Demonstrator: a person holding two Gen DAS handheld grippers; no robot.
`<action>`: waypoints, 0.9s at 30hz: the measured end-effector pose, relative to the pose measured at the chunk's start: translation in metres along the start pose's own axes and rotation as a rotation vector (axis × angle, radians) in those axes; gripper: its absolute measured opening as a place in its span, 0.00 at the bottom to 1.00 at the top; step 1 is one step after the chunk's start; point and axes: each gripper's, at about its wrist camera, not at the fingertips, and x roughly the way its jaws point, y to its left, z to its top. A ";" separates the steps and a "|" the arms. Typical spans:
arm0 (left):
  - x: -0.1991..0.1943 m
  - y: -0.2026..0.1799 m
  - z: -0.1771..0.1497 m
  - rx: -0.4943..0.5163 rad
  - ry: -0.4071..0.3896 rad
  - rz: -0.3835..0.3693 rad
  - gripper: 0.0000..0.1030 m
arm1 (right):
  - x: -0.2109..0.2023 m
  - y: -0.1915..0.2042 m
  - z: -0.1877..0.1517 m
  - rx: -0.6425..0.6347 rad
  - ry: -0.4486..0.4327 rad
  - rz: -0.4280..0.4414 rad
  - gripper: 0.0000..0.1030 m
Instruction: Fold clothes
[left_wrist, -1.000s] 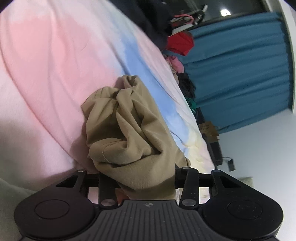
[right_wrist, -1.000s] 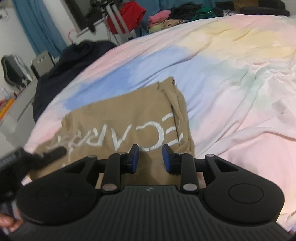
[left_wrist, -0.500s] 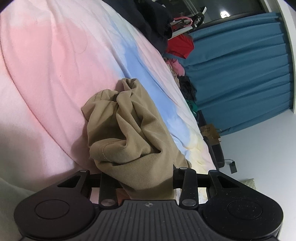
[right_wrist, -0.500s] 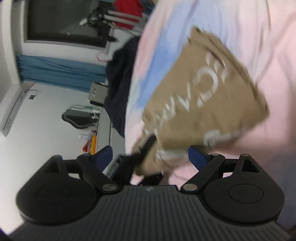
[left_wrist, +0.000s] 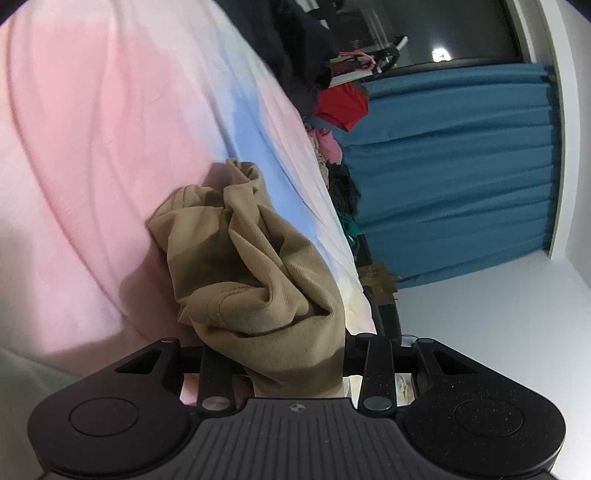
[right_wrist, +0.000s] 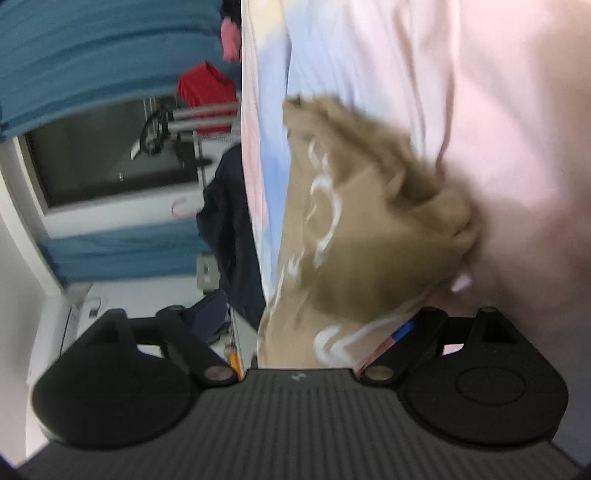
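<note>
A tan garment (left_wrist: 255, 273) with white lettering lies bunched on a pastel bedsheet (left_wrist: 92, 155). In the left wrist view my left gripper (left_wrist: 280, 354) is shut on a thick wad of the tan cloth, which hides the fingertips. In the right wrist view, which is blurred and rolled sideways, the same tan garment (right_wrist: 354, 229) fills the space between my right gripper's (right_wrist: 314, 332) widely spread fingers. A blue pad (right_wrist: 402, 328) shows at the cloth's edge. The jaws stand open around the cloth.
A dark garment (left_wrist: 295, 48) lies at the far side of the bed. A red cloth (left_wrist: 343, 107) and a heap of other clothes (left_wrist: 332, 147) sit beyond it, in front of a blue curtain (left_wrist: 454, 177). A window (right_wrist: 110, 155) and furniture show at the bedside.
My right gripper has opened wide, rolled sideways and moved over the tan garment, which is now more bunched. My left gripper keeps its hold and has barely moved.
</note>
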 end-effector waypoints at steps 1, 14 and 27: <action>-0.001 0.001 0.000 -0.006 0.001 -0.002 0.37 | -0.003 0.000 0.002 -0.002 -0.022 -0.004 0.82; 0.002 0.008 0.001 -0.052 -0.002 -0.045 0.37 | -0.014 0.027 0.006 -0.079 -0.041 0.073 0.83; 0.005 -0.002 0.004 -0.132 0.032 0.009 0.35 | -0.018 0.039 -0.008 -0.233 -0.109 -0.136 0.21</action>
